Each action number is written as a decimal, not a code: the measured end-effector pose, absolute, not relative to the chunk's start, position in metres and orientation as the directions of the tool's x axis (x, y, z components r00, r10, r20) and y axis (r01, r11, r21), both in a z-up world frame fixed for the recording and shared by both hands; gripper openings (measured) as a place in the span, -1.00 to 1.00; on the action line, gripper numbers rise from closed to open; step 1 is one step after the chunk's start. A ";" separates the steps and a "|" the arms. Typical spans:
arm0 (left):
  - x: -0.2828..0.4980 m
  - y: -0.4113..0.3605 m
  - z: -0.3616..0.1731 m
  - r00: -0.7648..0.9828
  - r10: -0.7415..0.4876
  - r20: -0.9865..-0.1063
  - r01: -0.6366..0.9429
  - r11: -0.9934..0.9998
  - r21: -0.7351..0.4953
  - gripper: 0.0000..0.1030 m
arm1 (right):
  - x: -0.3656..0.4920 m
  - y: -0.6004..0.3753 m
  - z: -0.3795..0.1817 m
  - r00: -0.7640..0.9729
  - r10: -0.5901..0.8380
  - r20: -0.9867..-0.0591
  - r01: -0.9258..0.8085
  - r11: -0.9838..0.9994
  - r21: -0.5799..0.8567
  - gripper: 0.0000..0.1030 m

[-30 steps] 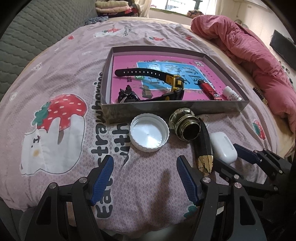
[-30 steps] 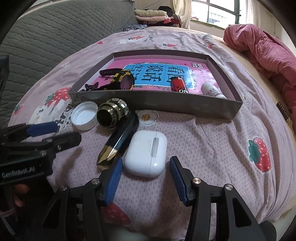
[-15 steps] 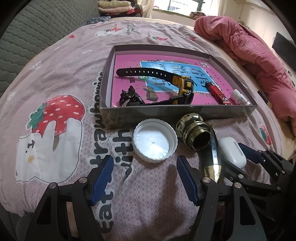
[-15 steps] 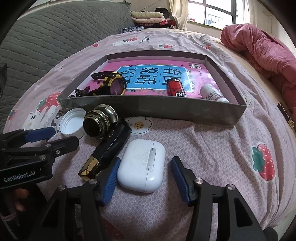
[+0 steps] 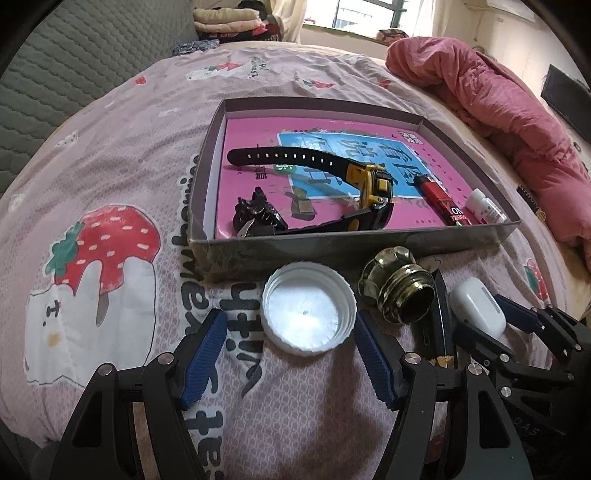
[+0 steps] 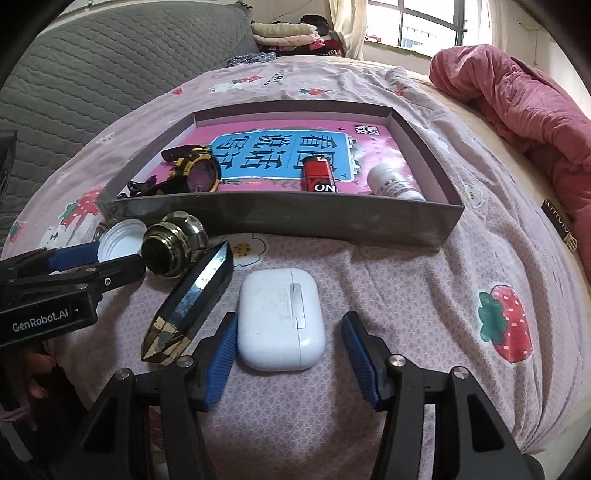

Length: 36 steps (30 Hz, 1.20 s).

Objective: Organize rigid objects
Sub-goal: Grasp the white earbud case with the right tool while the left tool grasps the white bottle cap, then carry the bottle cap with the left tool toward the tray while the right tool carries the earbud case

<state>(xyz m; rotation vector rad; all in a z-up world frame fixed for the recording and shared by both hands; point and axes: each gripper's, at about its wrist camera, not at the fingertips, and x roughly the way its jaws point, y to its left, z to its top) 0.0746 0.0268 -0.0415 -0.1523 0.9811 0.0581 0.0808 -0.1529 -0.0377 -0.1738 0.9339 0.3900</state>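
A shallow grey box (image 5: 332, 251) (image 6: 280, 218) with a pink book inside lies on the bed. It holds a black and yellow watch (image 5: 365, 184) (image 6: 195, 173), a red lighter (image 5: 441, 201) (image 6: 319, 177), a small white bottle (image 5: 485, 208) (image 6: 391, 184) and a black clip (image 5: 258, 216). In front of it lie a white cap (image 5: 308, 310) (image 6: 120, 242), a brass knob (image 5: 400, 290) (image 6: 173, 247), a black and gold faceted piece (image 6: 192, 306) (image 5: 441, 317) and a white earbud case (image 6: 280, 319) (image 5: 478, 308). My left gripper (image 5: 288, 358) is open around the cap. My right gripper (image 6: 290, 356) is open around the case.
A pink quilt (image 5: 498, 103) (image 6: 517, 96) is bunched at the right of the bed. A grey padded headboard (image 5: 66, 66) (image 6: 92, 74) stands at the left. Folded clothes (image 6: 291, 35) lie by the window. The bed's edge drops off just below both grippers.
Both grippers have moved forward. The cap now lies between my left fingers and the earbud case between my right fingers. Both stay open.
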 end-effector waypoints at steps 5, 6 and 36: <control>0.079 0.025 -0.043 0.567 -0.005 -0.824 -0.114 0.990 -0.084 0.40 | 0.083 -0.153 -0.040 0.539 0.239 -0.808 -0.398 0.917 0.006 -0.13; 0.079 0.025 -0.043 0.568 -0.002 -0.823 -0.114 0.990 -0.080 0.40 | 0.083 -0.154 -0.040 0.540 0.238 -0.807 -0.399 0.917 0.004 -0.13; 0.072 0.042 -0.035 0.597 -0.042 -0.801 -0.131 0.980 -0.149 0.01 | 0.080 -0.163 -0.029 0.564 0.272 -0.780 -0.409 0.912 0.023 -0.14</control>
